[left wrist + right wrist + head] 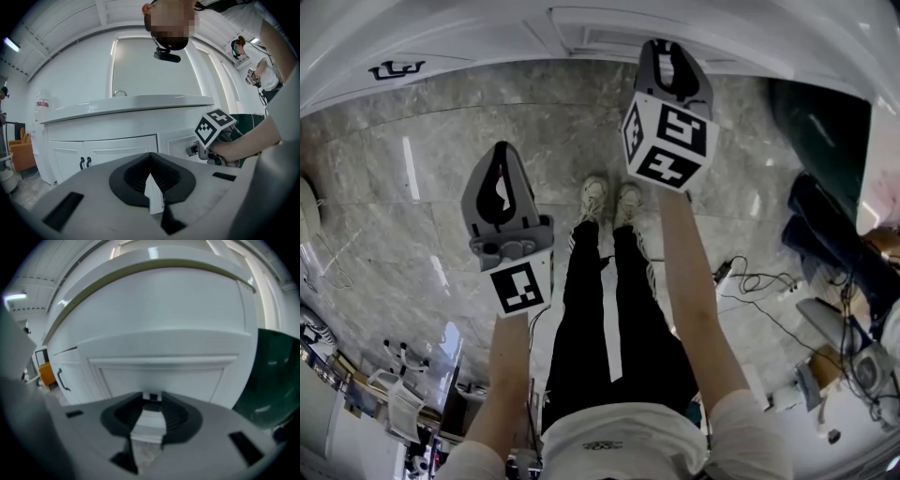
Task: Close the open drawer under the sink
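Note:
A white vanity (pixel 122 136) with a sink top and tap faces me. Its drawer front (pixel 159 376), a white recessed panel, fills the right gripper view; how far out it stands I cannot tell. My right gripper (pixel 152 397) is open, nothing between its jaws, tips close against that panel. From above, the right gripper (pixel 667 52) reaches the white cabinet edge (pixel 609 33). The left gripper view shows the right gripper's marker cube (pixel 214 127) beside the drawer front (pixel 180 140). My left gripper (pixel 150 157) hangs back from the cabinet, jaws meeting at the tips, holding nothing.
Two cabinet doors with black handles (pixel 85 162) lie left of the drawer. A dark green object (pixel 276 380) stands right of the vanity. Cables (pixel 759 281) and equipment litter the marble floor on the right. My feet (pixel 609 202) are close to the cabinet. Another person (pixel 255 70) is at far right.

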